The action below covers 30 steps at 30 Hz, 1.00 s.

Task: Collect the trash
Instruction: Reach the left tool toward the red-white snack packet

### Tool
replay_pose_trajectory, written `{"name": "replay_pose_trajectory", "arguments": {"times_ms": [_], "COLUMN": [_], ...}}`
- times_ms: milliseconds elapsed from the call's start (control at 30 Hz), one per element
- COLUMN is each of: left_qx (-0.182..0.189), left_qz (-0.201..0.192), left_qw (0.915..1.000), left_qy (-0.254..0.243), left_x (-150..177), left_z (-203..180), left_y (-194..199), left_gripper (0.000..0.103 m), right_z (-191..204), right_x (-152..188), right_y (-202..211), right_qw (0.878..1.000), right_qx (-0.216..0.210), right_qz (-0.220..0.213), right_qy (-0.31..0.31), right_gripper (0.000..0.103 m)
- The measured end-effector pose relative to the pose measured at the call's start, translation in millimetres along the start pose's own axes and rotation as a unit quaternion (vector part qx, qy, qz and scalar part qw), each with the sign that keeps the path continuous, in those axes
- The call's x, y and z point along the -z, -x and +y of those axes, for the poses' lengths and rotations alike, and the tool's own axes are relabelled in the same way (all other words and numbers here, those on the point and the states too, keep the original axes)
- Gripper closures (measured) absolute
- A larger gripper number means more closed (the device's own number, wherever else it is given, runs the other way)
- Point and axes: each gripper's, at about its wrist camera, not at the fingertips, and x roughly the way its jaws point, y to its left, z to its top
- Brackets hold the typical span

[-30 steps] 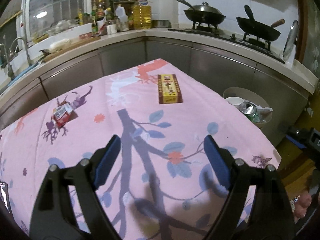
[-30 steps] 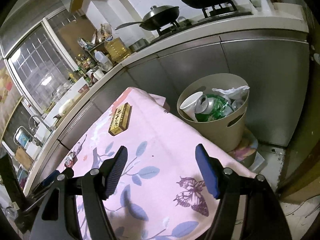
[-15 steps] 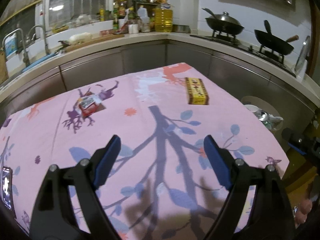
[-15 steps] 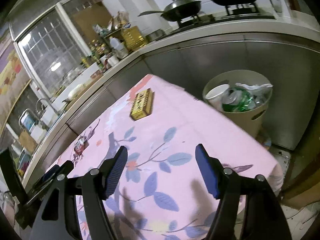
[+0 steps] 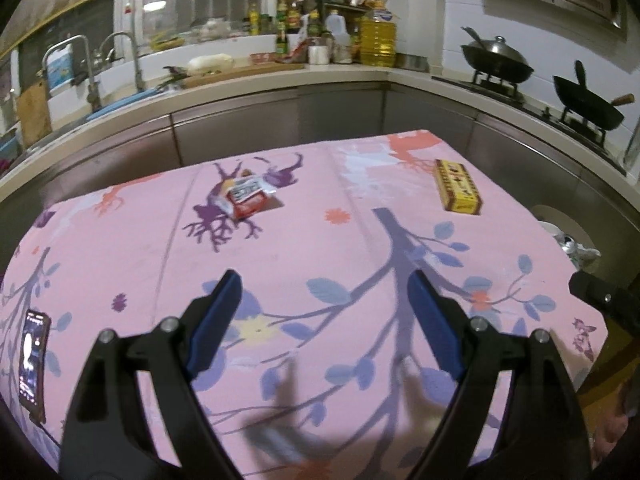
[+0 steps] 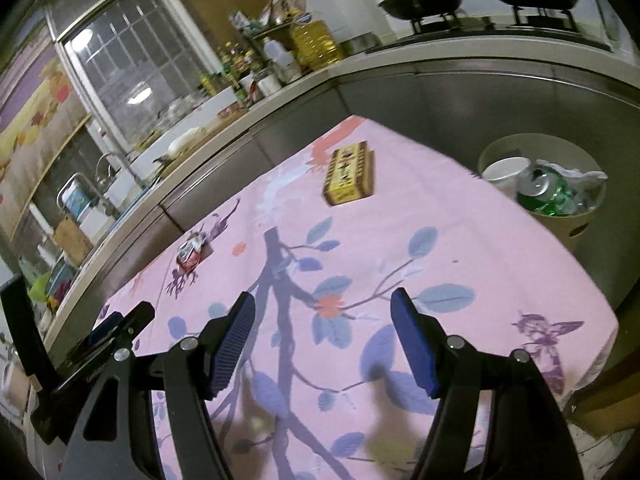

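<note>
A yellow and brown box (image 5: 457, 191) lies on the far right of the pink flowered tablecloth (image 5: 320, 256); it also shows in the right wrist view (image 6: 349, 178). A red and white snack wrapper (image 5: 247, 196) lies far left of centre, seen small in the right wrist view (image 6: 189, 254). A beige bin (image 6: 576, 229) holding a cup, a can and other trash stands on the floor past the table's right edge. My left gripper (image 5: 322, 300) is open and empty above the near cloth. My right gripper (image 6: 323, 322) is open and empty too.
A black phone (image 5: 32, 362) lies at the table's near left edge. The kitchen counter (image 5: 280, 76) wraps behind the table, with a sink, bottles and two pans (image 5: 498, 60) on a stove. The left gripper's body (image 6: 96, 344) shows at lower left in the right wrist view.
Both grippers have drawn back and swung left, so the wrapper and the box now sit more central and the bin has moved toward the right edge. Both stay open.
</note>
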Motion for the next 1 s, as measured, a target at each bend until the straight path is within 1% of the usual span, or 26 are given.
{"name": "replay_pose_trajectory", "arguments": {"times_ms": [200,500,800,1000], "left_qx": [-0.024,-0.062,-0.085,-0.087], "left_qz": [0.005,0.020,0.036,0.045], "left_qw": [0.9996,0.9968,0.9934,0.9916], "left_qy": [0.014,0.046,0.069,0.084], "left_x": [4,14,26,32], "left_z": [23,68,102,115], "left_y": [-6,-18,-25,-30], "left_gripper": [0.022,0.022,0.022,0.022], "right_z": [17,40,63,73], "right_x": [6,15,25,35], "right_y": [-12,-29,-49,-58], "right_qw": [1.000,0.998,0.994,0.991], "right_qx": [-0.008,-0.015,-0.024,-0.024], "right_qz": [0.016,0.041,0.073,0.090], "right_qy": [0.023,0.052,0.080,0.095], "right_gripper": [0.035,0.035,0.035,0.035]}}
